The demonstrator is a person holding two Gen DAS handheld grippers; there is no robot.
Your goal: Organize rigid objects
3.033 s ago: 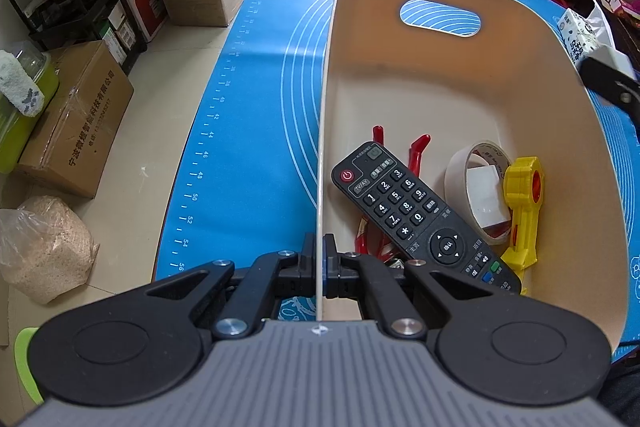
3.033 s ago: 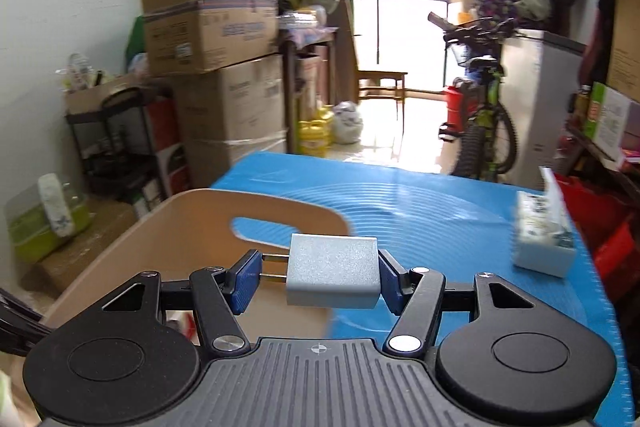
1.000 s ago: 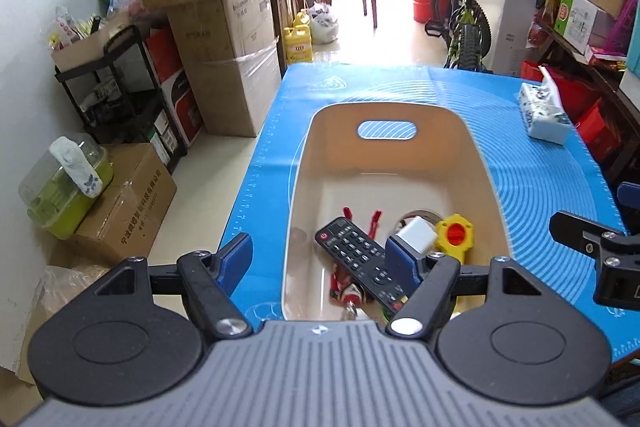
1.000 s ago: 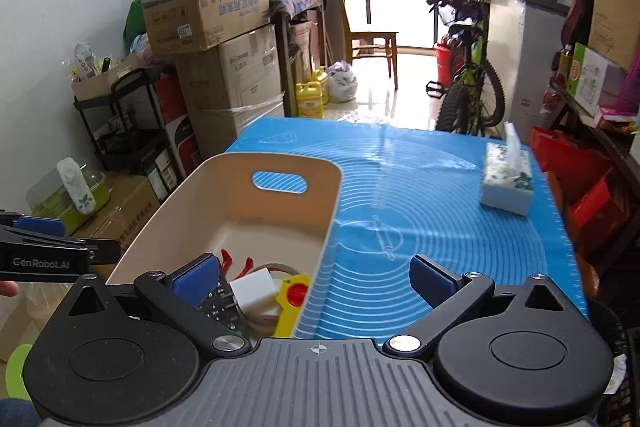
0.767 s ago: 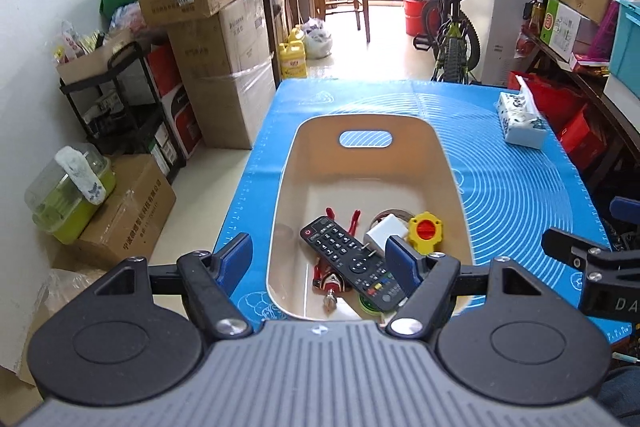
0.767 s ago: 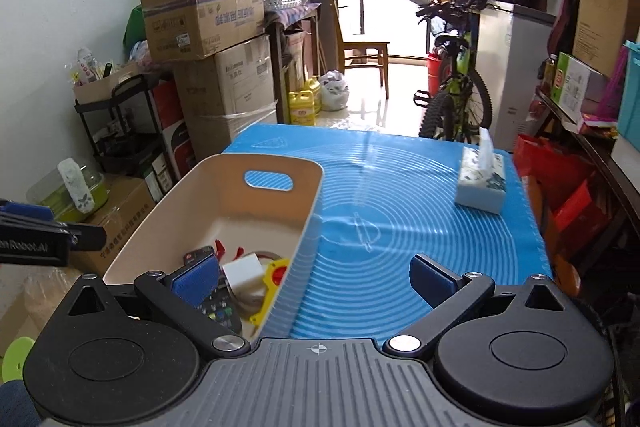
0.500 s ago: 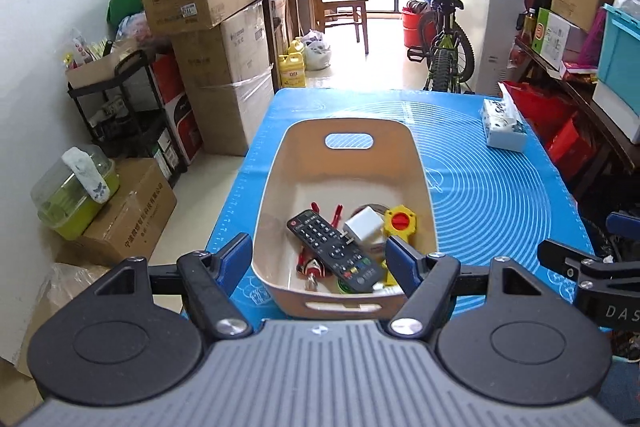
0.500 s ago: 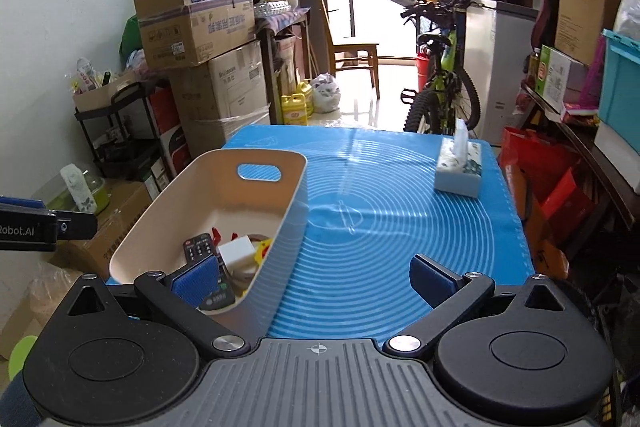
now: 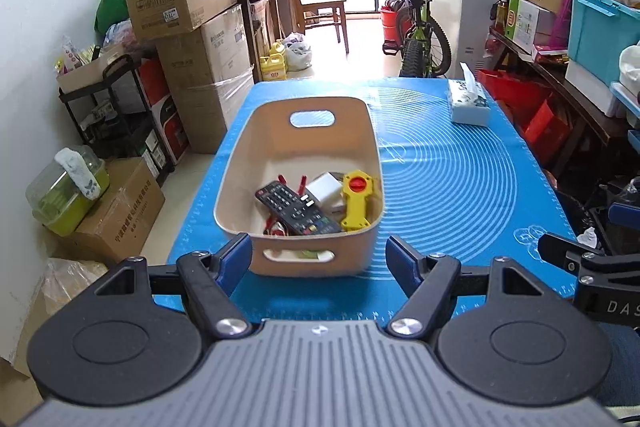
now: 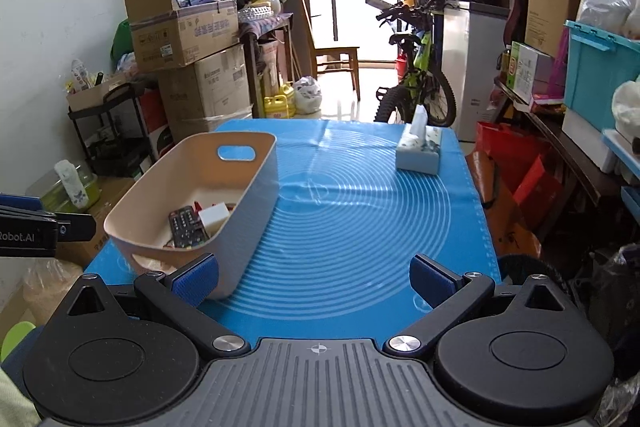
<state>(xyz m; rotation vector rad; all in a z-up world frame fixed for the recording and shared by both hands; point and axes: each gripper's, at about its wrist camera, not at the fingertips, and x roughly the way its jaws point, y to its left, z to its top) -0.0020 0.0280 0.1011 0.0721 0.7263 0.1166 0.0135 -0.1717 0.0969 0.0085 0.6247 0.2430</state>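
A cluttered storeroom frames a table covered by a blue mat (image 9: 440, 187) printed with pale rings. At far left, stacked cardboard boxes (image 9: 188, 27) rise against the wall, with a green lidded container (image 9: 66, 191) resting on a lower carton near the floor. On the mat's left half sits a beige basket (image 9: 236, 167) with cut-out handles at both ends; inside it lie a black remote control (image 9: 296, 207), red-handled pliers (image 9: 302, 182) partly hidden beneath it, a white charger block (image 9: 324, 187) and a yellow tape dispenser (image 9: 354, 201), all gathered toward the near end. The left gripper (image 9: 318, 261) hangs just short of the basket's near wall, its blue pads spread wide with nothing between them. Right of the basket the mat lies bare up to a tissue box (image 10: 418, 151) at the far right corner. The right gripper (image 10: 314, 277) hovers over the mat's near edge, jaws likewise wide apart and empty, its left pad close beside the basket's near corner. A bicycle (image 10: 416, 79) leans beyond the table's far end.
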